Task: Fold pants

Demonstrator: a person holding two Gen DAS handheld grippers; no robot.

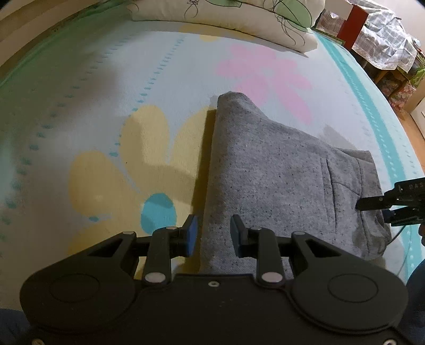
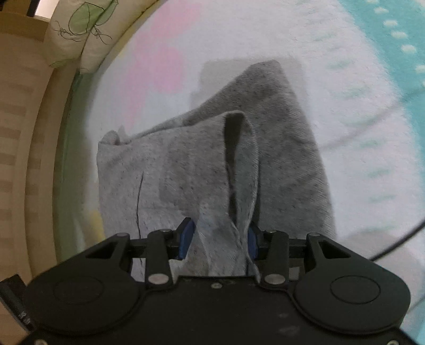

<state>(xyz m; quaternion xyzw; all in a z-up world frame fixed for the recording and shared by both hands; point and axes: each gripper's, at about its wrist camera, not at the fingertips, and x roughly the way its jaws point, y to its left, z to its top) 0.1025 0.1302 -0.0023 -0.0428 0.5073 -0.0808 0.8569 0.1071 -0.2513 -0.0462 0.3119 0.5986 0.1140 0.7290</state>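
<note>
The grey pants lie folded on the flowered bedspread. My left gripper is open, its jaws either side of the pants' near left edge, with cloth lying between them. My right gripper also has its jaws apart, with a bunched fold of the pants between them; the view is blurred. From the left wrist view the right gripper shows at the pants' right edge, by the pocket seam.
A white pillow with green leaf print lies at the head of the bed. A teal stripe runs along the bed's right side. Furniture draped in checked cloth stands beyond it. A wooden frame shows at left.
</note>
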